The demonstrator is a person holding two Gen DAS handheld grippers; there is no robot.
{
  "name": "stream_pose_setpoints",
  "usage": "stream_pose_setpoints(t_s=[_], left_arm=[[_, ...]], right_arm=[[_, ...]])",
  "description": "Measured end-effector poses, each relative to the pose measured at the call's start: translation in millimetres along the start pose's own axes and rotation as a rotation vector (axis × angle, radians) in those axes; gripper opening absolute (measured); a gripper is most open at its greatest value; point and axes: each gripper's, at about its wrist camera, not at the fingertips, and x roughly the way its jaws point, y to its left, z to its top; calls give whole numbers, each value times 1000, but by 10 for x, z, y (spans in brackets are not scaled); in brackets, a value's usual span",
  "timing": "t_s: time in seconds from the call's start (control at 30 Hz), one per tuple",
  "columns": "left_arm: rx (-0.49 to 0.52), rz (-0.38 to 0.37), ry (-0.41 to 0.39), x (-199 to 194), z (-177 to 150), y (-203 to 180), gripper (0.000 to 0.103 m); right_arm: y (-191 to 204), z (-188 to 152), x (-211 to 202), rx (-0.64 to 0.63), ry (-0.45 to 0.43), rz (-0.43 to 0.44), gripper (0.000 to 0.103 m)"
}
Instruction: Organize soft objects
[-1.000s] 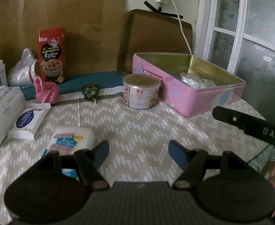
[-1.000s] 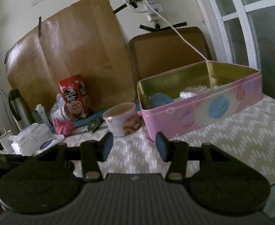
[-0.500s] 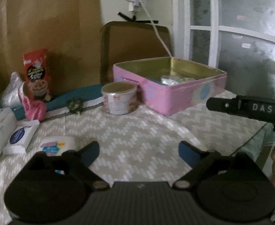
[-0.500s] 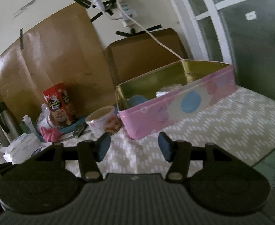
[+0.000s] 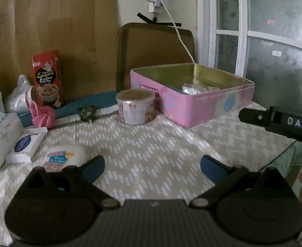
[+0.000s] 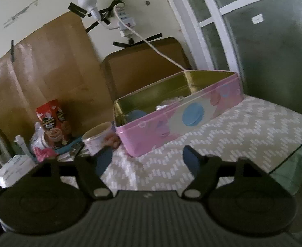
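An open pink tin (image 5: 192, 100) stands at the back right of the table; it also shows in the right wrist view (image 6: 177, 113). A silver foil packet (image 5: 192, 89) and something blue lie inside. Soft packs lie at the left: a white wipes pack with colourful print (image 5: 63, 157), a small tissue pack with a blue label (image 5: 26, 145), a larger white pack (image 5: 0, 138). A pink knitted toy (image 5: 43, 116) sits behind them. My left gripper (image 5: 152, 165) is open and empty above the cloth. My right gripper (image 6: 145, 160) is open and empty before the tin.
A round snack tub (image 5: 135, 107) stands left of the tin. A red cereal box (image 5: 48, 77), a plastic bag (image 5: 19, 97) and a small green object (image 5: 87, 113) are at the back. A brown tray (image 5: 155, 51) leans on the wall. The table edge (image 6: 290, 150) is at right.
Both grippers have pulled back and tilted up, so the objects look smaller. The fingers of both stand wider apart than a second ago. Nothing on the table moved.
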Motion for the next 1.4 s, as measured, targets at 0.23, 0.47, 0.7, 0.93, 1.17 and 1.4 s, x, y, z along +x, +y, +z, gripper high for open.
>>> stream_pose_setpoints(t_s=[0.23,0.47,0.7,0.93,1.17,1.4], left_arm=[[7,-30,31,20,-21,-48,103],[24,-33,41,32,-25,-90,102],[31,-27,53,59,-28,-92,102],[37,-26,59,71,-31,-99,101],[45,-27,59,67,-38,-111,100],[46,-25,58,61,-40,-124,100]], right_arm=[[-5,-2,-31,0,-21,5,83],[-20,-1,-29,7,-24,7,83],[-27,-7,-2,0,-16,15,83],[-44,-3,9,1,-11,18,83],[-51,-7,15,1,-10,18,83],[-46,-5,11,1,-11,17,83]])
